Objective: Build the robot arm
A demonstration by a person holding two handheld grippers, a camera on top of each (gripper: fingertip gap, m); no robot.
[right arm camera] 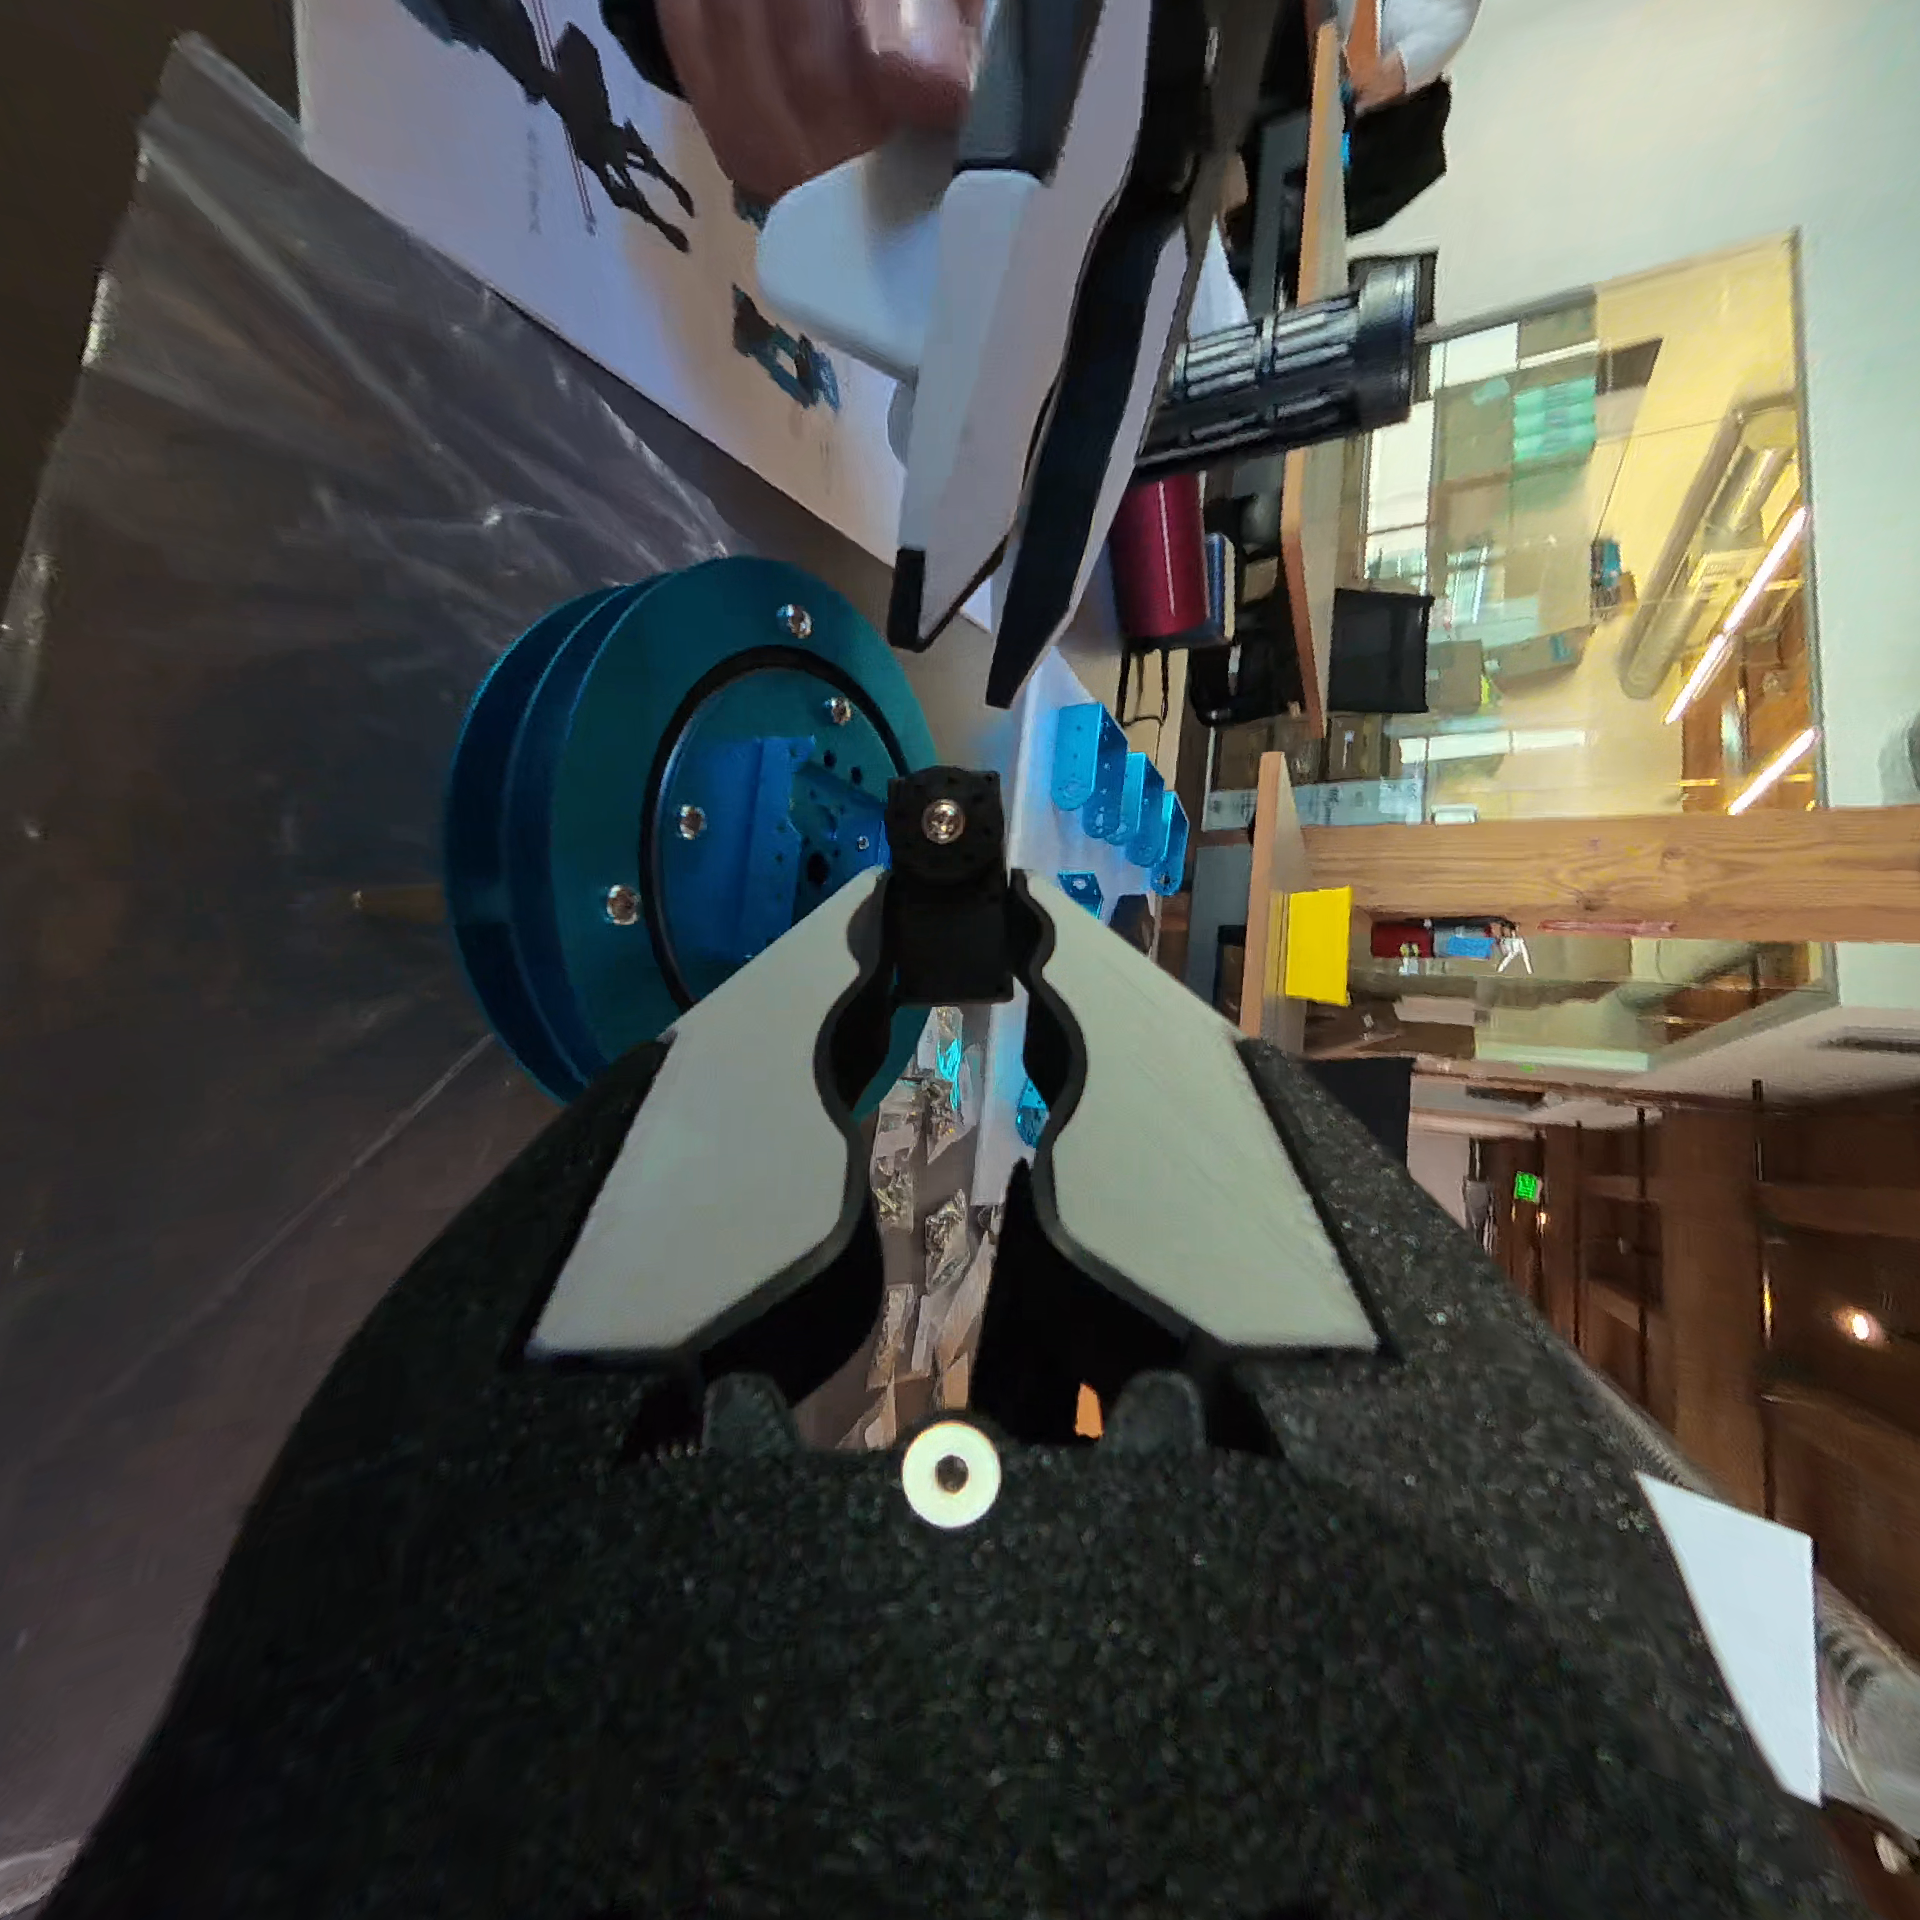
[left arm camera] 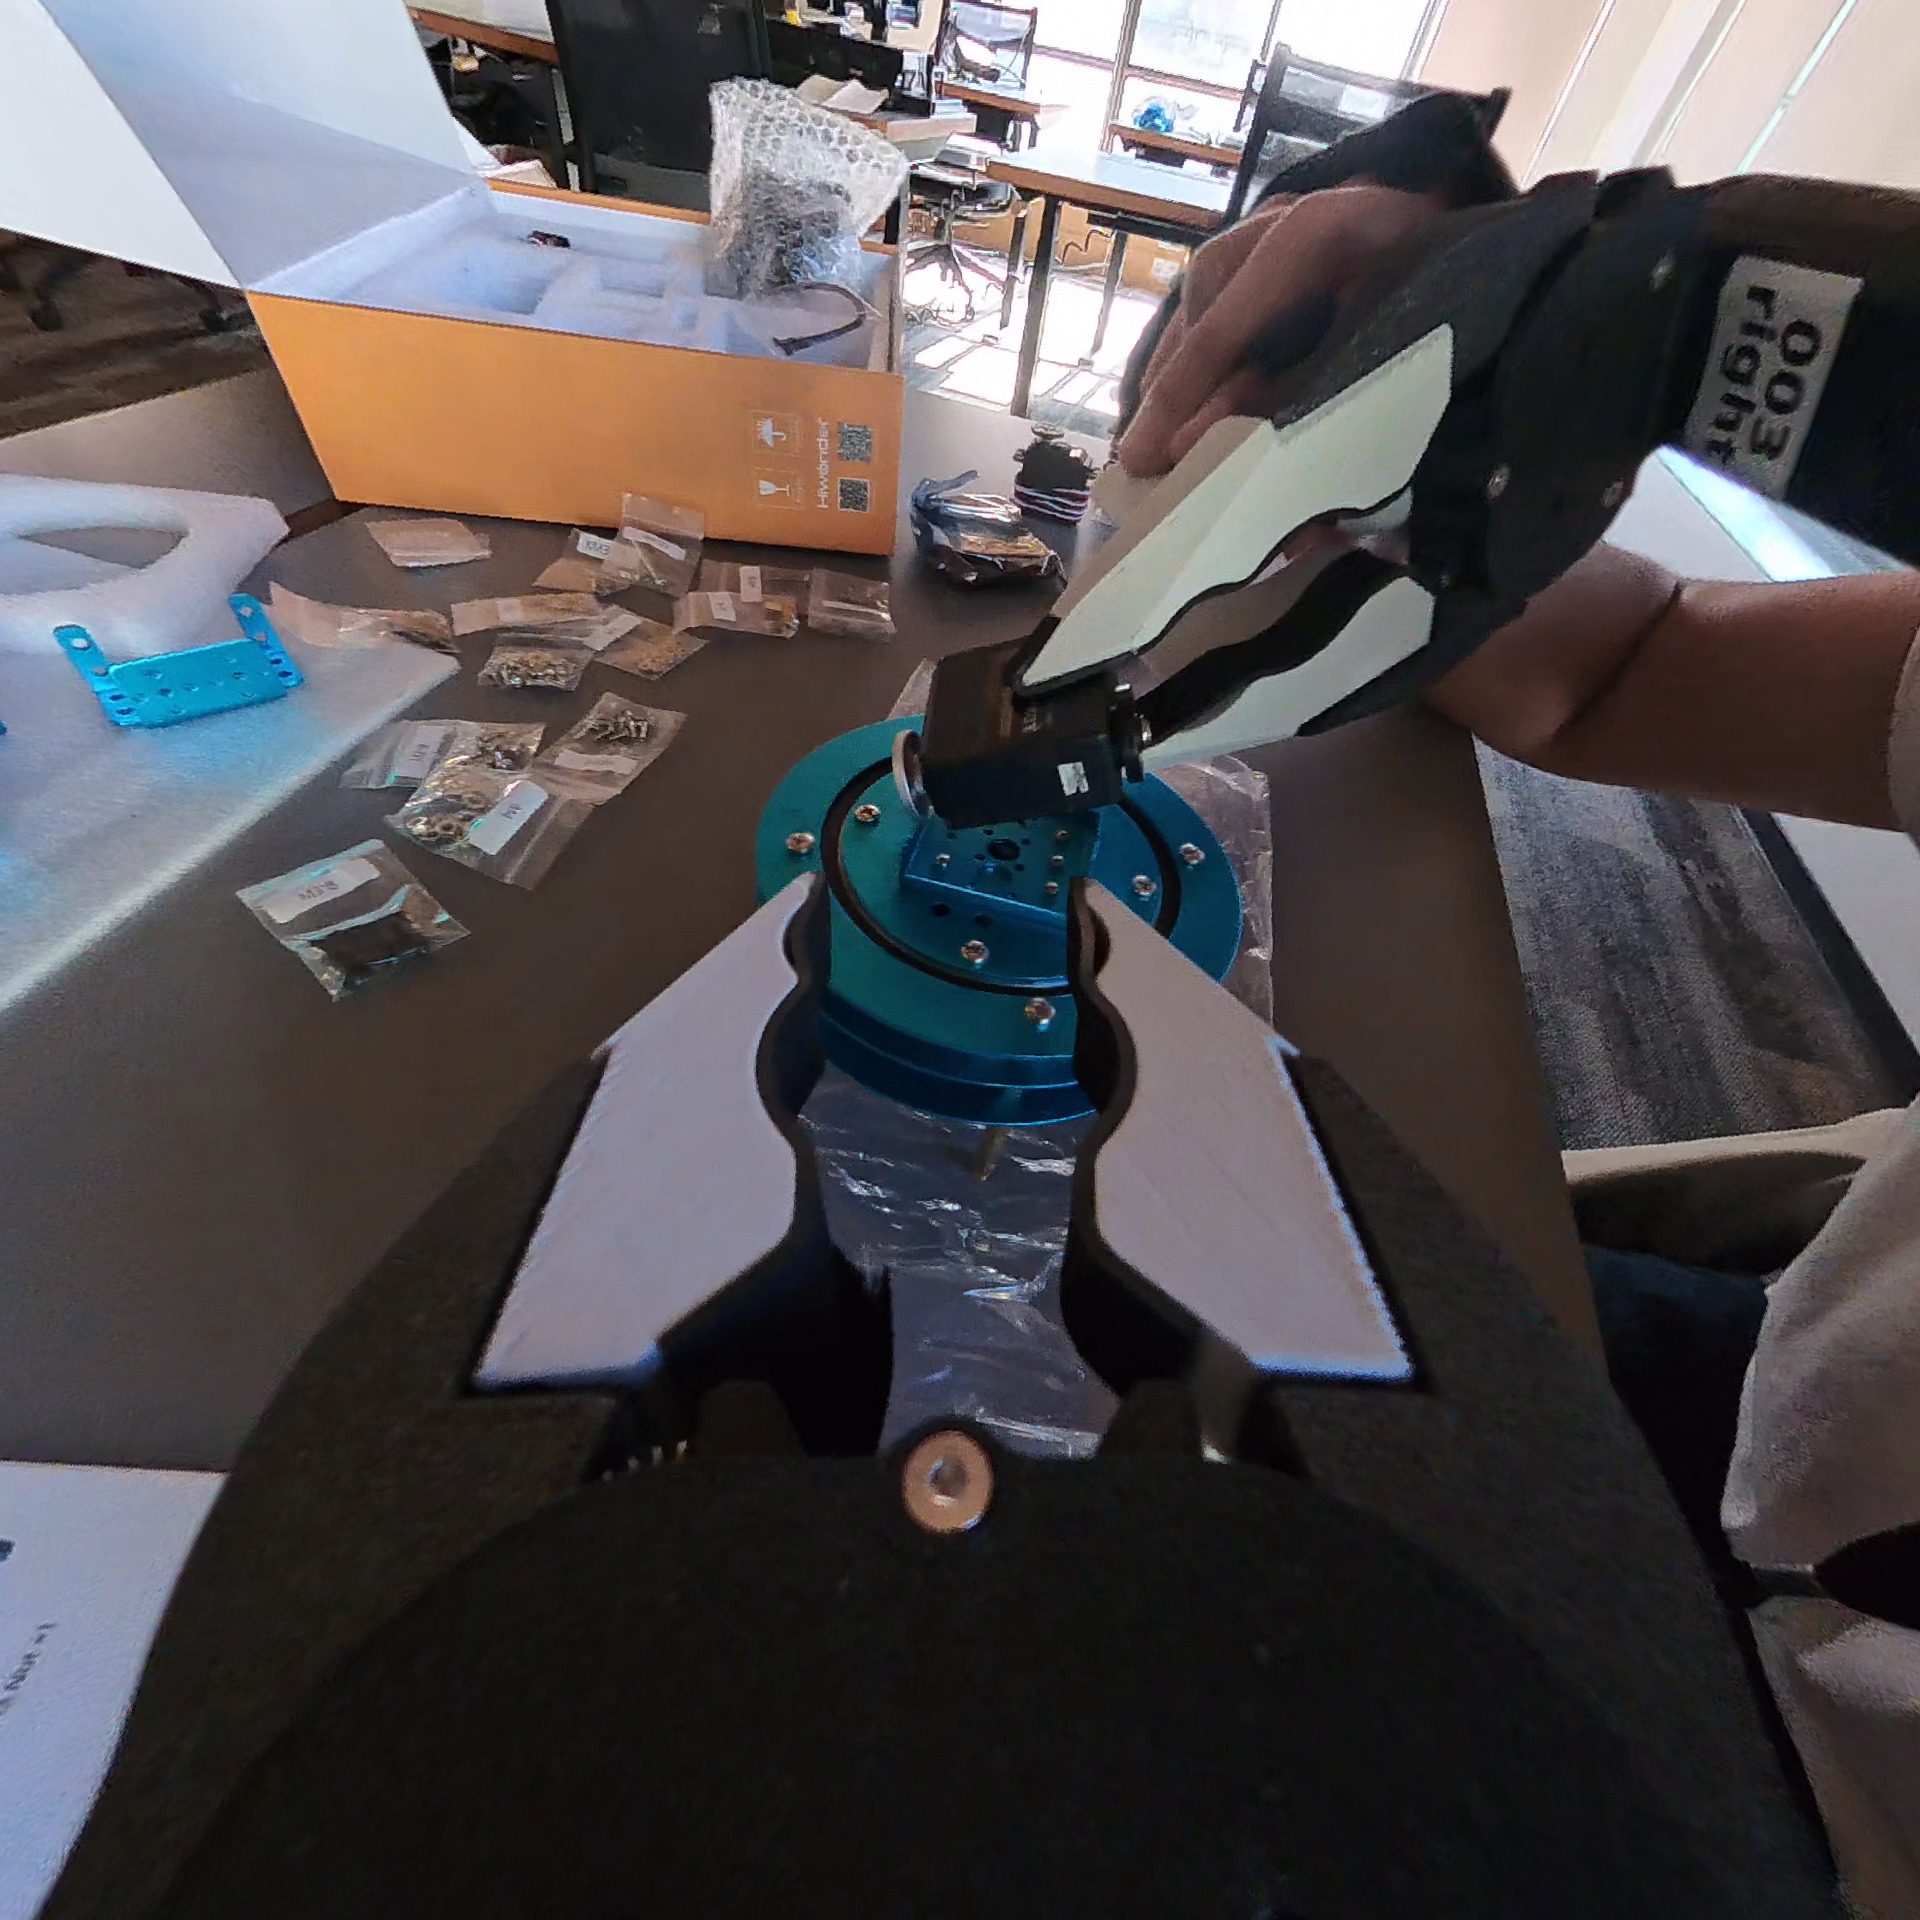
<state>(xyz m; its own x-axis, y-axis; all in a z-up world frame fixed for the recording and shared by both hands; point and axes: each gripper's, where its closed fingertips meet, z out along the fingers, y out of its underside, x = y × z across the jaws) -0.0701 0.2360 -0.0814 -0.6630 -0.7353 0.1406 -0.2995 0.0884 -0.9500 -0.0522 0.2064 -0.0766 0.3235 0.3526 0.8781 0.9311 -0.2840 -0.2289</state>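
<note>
A black motor [left arm camera: 1013, 743] was clamped between the fingers of the right gripper [left arm camera: 1081, 675] and held tilted just above the bracket of a blue round base [left arm camera: 997, 935]. The left gripper [left arm camera: 940, 899] was held with fingers apart around the base on the dark worktop [left arm camera: 260, 1195], apparently to steady it, though contact could not be told.

Right tongs [right arm camera: 948, 883] clamped on a small black servo [right arm camera: 951, 914], its round horn with a centre screw facing the lens. Just behind the servo, a round blue metal base [right arm camera: 582, 831] resting on clear plastic film [right arm camera: 312, 520] over the dark worktop [right arm camera: 104, 125]. Blue bracket [right arm camera: 769, 821] at the base's centre. Left tongs [right arm camera: 961, 649] close above the base, parted, gripping nothing. Beyond them, loose blue brackets [right arm camera: 1117, 790] on a white sheet.
</note>
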